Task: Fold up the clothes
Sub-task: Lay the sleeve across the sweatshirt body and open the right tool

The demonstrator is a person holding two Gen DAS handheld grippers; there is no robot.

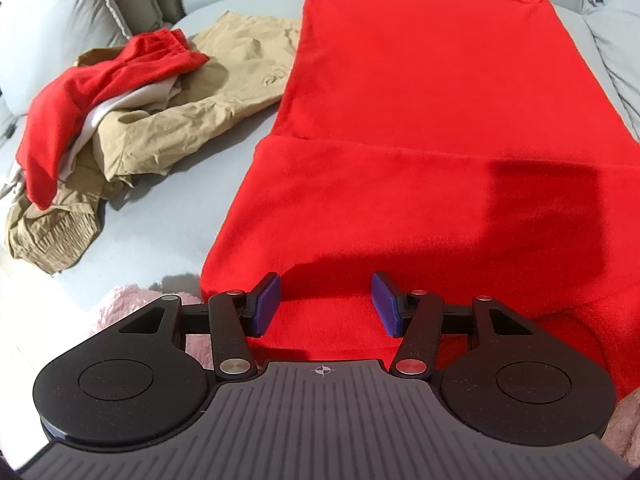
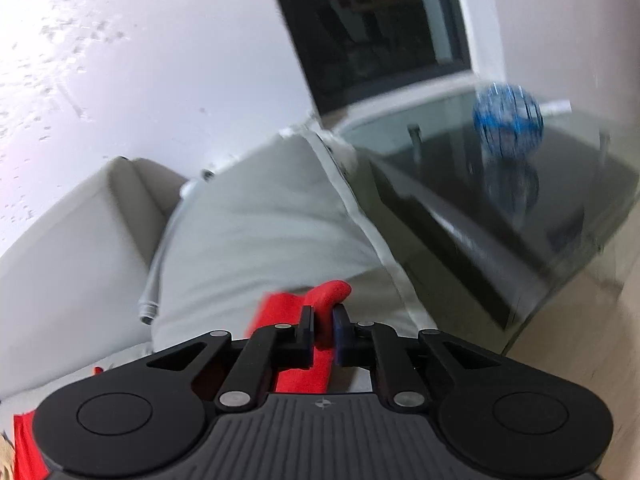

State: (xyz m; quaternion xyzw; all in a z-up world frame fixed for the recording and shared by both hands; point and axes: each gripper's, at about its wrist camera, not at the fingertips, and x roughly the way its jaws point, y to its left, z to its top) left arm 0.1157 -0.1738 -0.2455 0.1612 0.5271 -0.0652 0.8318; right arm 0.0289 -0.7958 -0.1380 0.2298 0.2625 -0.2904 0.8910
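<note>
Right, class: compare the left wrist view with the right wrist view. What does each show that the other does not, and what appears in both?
Only the left wrist view: the left tool open over the near end of the spread red garment, and a pile with crumpled tan trousers and a second red piece.

Only the right wrist view: the right tool shut on a fold of red cloth, a glass table with a blurred blue ball, and a dark window.

Both: red fabric and grey sofa upholstery.
</note>
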